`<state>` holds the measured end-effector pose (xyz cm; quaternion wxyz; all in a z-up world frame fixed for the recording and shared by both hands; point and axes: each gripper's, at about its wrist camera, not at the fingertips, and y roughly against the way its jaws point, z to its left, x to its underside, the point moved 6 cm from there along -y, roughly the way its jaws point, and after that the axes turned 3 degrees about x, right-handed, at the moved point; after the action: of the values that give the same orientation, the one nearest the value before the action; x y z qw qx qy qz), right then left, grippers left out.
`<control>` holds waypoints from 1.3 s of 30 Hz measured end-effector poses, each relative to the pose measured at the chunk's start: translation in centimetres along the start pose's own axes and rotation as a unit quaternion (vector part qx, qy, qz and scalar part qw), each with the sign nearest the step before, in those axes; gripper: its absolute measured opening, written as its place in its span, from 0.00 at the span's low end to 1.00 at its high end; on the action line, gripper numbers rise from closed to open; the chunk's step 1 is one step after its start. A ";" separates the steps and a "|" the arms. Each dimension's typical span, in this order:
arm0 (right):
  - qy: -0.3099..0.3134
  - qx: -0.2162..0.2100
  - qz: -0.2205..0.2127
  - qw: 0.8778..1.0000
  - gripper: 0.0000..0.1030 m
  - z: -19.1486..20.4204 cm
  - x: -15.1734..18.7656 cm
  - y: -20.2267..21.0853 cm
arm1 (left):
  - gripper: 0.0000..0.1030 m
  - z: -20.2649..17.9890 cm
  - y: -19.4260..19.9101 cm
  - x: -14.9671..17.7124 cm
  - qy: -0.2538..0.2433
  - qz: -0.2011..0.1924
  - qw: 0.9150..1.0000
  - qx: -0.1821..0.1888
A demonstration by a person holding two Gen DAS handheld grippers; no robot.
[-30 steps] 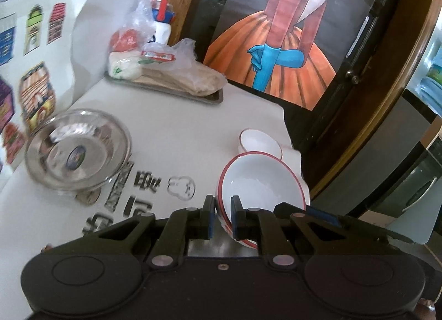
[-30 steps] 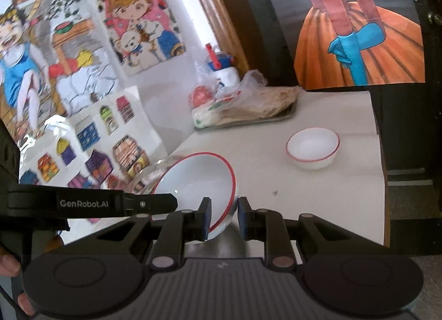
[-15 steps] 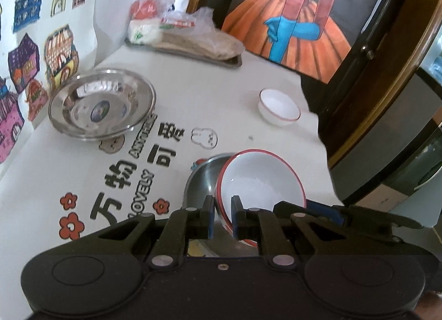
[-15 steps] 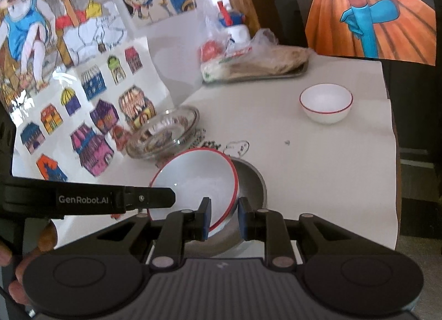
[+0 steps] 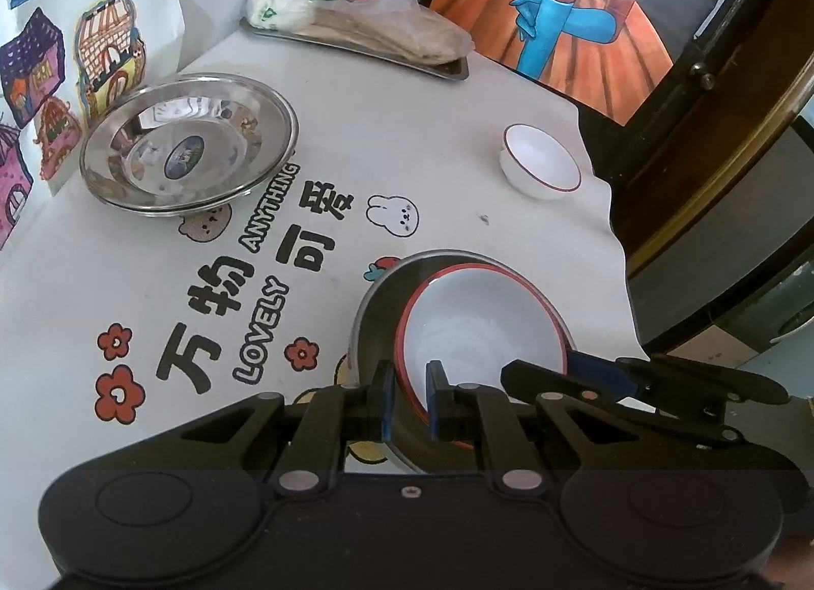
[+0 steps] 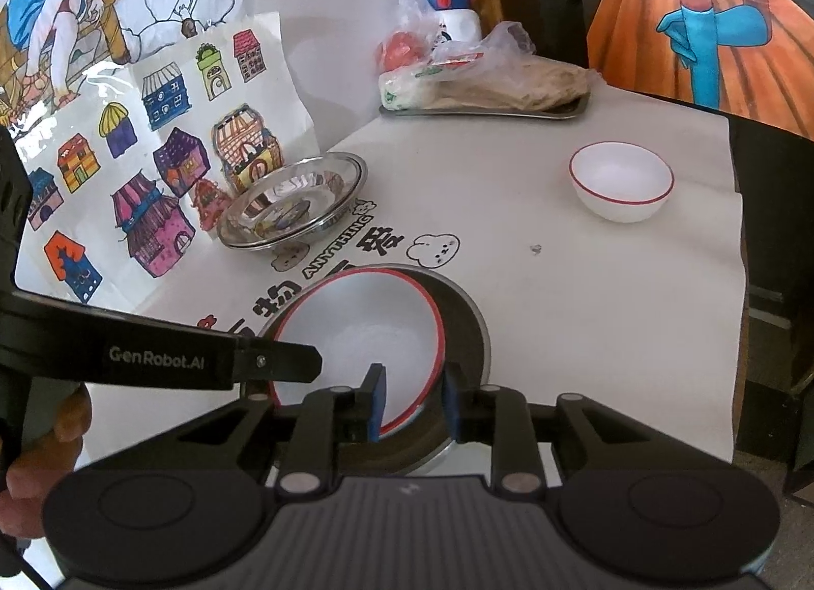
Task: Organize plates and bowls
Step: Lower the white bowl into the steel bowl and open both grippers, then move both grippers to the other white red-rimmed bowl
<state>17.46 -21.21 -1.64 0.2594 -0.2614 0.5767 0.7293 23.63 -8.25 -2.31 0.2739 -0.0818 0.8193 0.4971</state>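
Down at the counter's (image 5: 432,96) near edge, the red-rimmed bowl (image 5: 481,330) sits tilted inside the steel dish (image 6: 465,315). Left claw (image 5: 409,399) pinches its rim narrowly; right claw (image 6: 412,401) straddles loosely, wider. Uneven release could tip it.

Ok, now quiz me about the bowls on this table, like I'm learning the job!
1. True or false: the big red-rimmed bowl sits inside the steel dish.
2. Where is the small red-rimmed bowl? A) inside the big bowl B) alone on the tablecloth C) held in a gripper
3. Fill in: the left gripper has one finger on each side of the big bowl's ____.
Key: 1 true; 2 B; 3 rim.
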 end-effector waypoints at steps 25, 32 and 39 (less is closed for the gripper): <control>-0.001 -0.029 -0.010 1.000 0.52 0.3 0.0 0.5 | 0.15 0.2 0.3 0.0 0.001 -0.004 1.000 0.010; 0.006 -0.025 -0.027 0.999 0.59 0.0 -0.2 1.1 | 0.18 0.2 0.9 -0.3 -0.005 -0.017 1.000 0.004; -0.001 -0.019 -0.061 0.998 0.71 -1.4 -0.8 2.4 | 0.33 0.4 1.8 -1.3 -0.002 -0.039 0.999 0.005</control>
<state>16.49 -23.14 0.33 0.2994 -0.3004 0.5452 0.7231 24.11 -7.21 -0.37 0.2946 -0.1113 0.8173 0.4825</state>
